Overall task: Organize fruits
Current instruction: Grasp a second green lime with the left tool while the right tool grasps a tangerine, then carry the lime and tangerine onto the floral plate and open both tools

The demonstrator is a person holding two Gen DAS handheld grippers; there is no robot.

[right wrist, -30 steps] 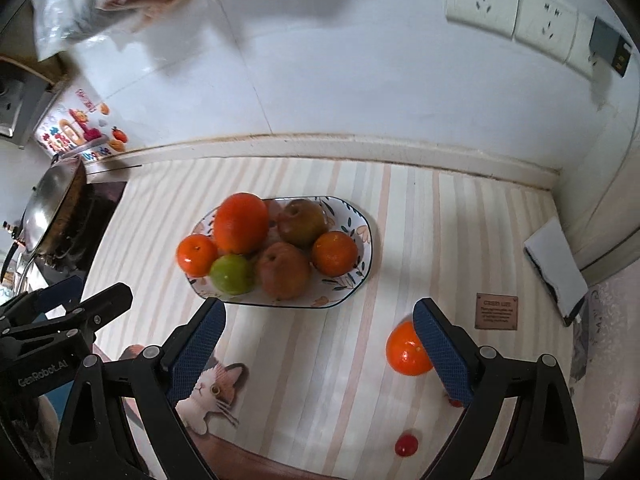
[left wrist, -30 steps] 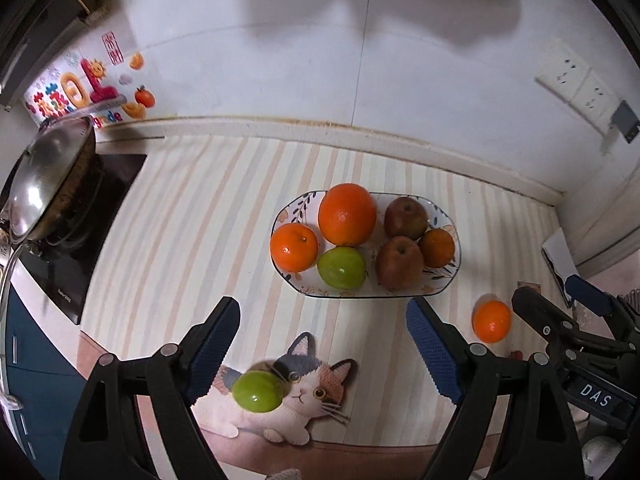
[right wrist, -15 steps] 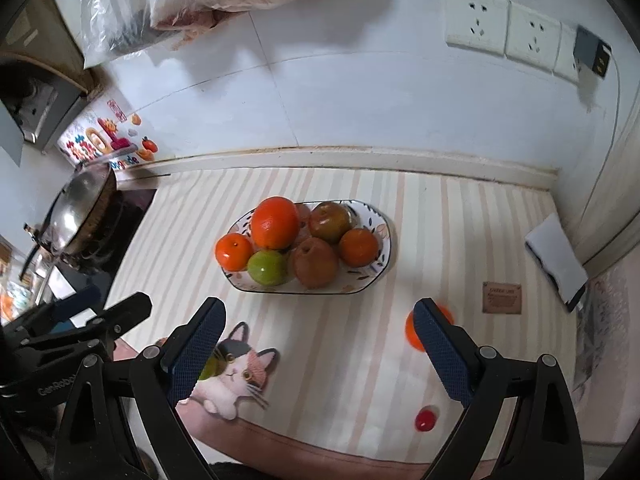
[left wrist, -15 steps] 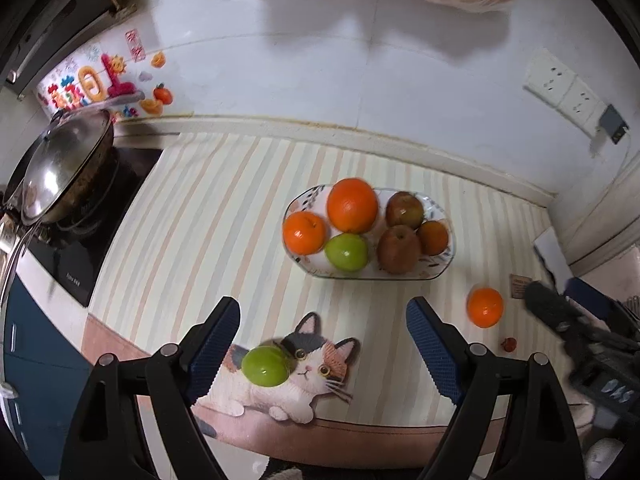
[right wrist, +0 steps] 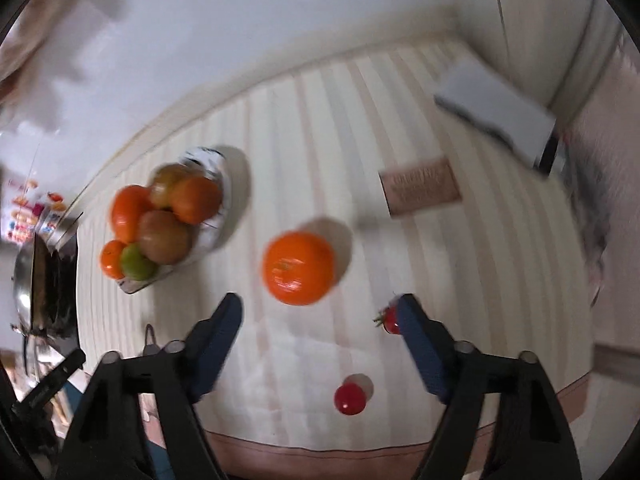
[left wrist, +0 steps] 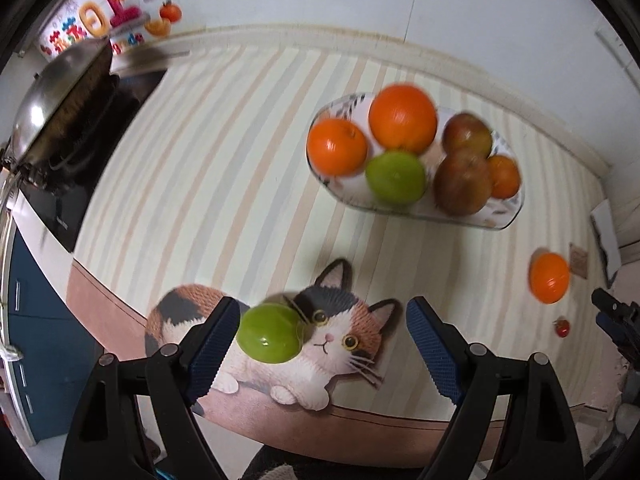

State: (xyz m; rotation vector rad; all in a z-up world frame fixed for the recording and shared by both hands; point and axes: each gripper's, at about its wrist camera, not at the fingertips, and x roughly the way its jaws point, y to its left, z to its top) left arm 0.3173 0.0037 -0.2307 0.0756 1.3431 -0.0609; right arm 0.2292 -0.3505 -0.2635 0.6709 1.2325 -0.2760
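A patterned fruit plate (left wrist: 505,220) holds oranges, two brownish apples and a green fruit; it also shows in the right wrist view (right wrist: 222,176). A loose green fruit (left wrist: 270,332) lies on the cat picture, just inside my left gripper's (left wrist: 322,334) left finger; the gripper is open and low over it. A loose orange (right wrist: 299,268) lies on the striped mat just ahead of my open right gripper (right wrist: 318,326); it also shows in the left wrist view (left wrist: 549,278). Two small red tomatoes (right wrist: 350,398) (right wrist: 390,320) lie near the right gripper.
A wok (left wrist: 56,92) sits on a black hob at the far left. A small brown card (right wrist: 420,188) and a white box (right wrist: 496,116) lie at the right by the wall. The counter's front edge (left wrist: 360,420) is close below both grippers.
Both grippers have dropped lower and closer to the counter. The left now has the green fruit between its fingers; the right has swung right over the loose orange. Both stay open.
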